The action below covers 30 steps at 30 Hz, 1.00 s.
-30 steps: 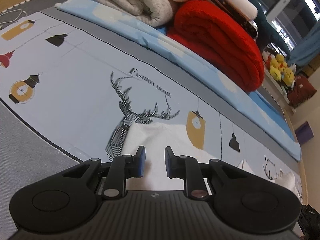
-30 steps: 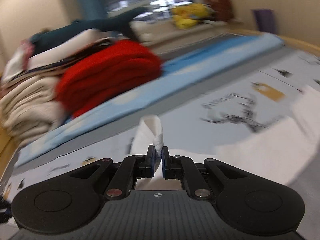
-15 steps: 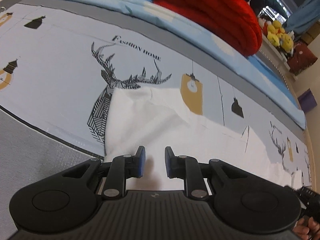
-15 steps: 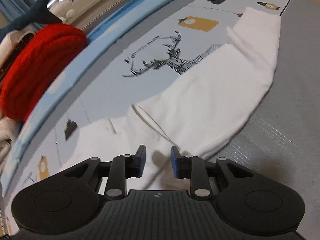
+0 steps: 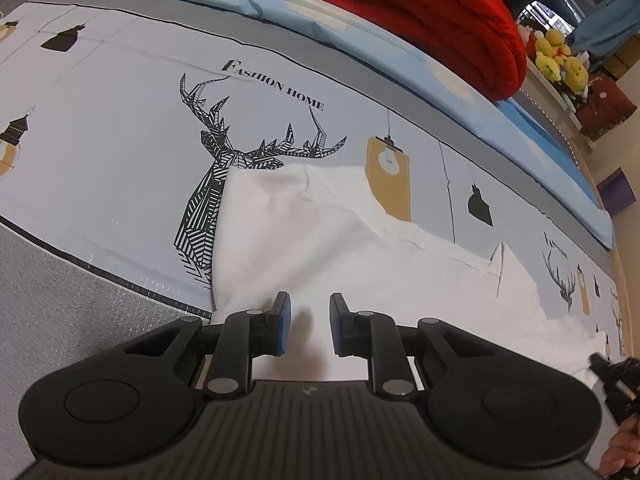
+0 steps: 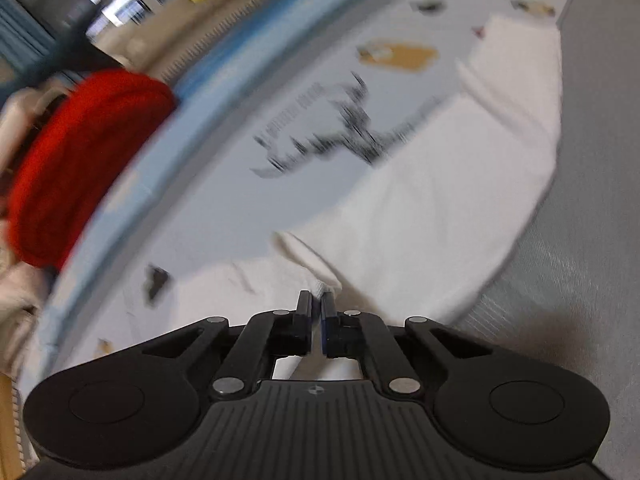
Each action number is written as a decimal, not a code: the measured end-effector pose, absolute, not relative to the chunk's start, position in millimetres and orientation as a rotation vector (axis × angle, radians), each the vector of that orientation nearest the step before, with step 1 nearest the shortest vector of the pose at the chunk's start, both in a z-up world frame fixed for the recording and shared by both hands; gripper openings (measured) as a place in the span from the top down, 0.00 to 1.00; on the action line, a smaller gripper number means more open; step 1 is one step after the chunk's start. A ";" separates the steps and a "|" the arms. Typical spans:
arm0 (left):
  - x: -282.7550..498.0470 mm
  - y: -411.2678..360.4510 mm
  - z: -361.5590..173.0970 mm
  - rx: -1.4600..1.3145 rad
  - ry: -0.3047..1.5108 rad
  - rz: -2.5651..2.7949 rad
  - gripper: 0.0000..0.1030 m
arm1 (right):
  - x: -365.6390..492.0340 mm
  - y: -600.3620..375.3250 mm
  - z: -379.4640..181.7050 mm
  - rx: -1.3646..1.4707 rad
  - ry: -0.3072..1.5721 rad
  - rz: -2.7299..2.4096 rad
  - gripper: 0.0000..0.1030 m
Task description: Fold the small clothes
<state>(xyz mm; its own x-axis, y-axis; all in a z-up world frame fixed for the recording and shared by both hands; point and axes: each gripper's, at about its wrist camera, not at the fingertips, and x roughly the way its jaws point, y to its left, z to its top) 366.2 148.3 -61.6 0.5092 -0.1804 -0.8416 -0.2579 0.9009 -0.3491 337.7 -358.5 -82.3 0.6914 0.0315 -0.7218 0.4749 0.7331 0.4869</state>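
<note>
Left gripper [image 5: 306, 322]: jaws parted above white cotton garment [image 5: 360, 256].
Right gripper [image 6: 316, 310]: pinching a garment fold; view motion-blurred.
Garment's near edge: hidden.

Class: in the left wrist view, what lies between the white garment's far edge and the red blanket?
Printed sheet with a deer drawing, a grey band, then folded light blue bedding, between the white garment and red blanket.

white garment [image 5: 320, 248] | spread flat, wrinkled | on printed bedsheet [image 5: 120, 128]
</note>
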 end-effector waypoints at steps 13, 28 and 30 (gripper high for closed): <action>366.2 134.5 -69.3 -0.440 1.086 0.000 0.79 | 331.4 -350.5 -65.1 0.518 0.668 -0.402 0.92; 364.0 117.1 -93.1 -0.396 1.190 -0.022 0.71 | 348.8 -374.2 -107.1 0.616 0.928 -0.327 0.79; 363.1 113.9 -97.7 -0.375 1.197 -0.015 0.71 | 349.1 -379.3 -111.9 0.633 0.965 -0.358 0.79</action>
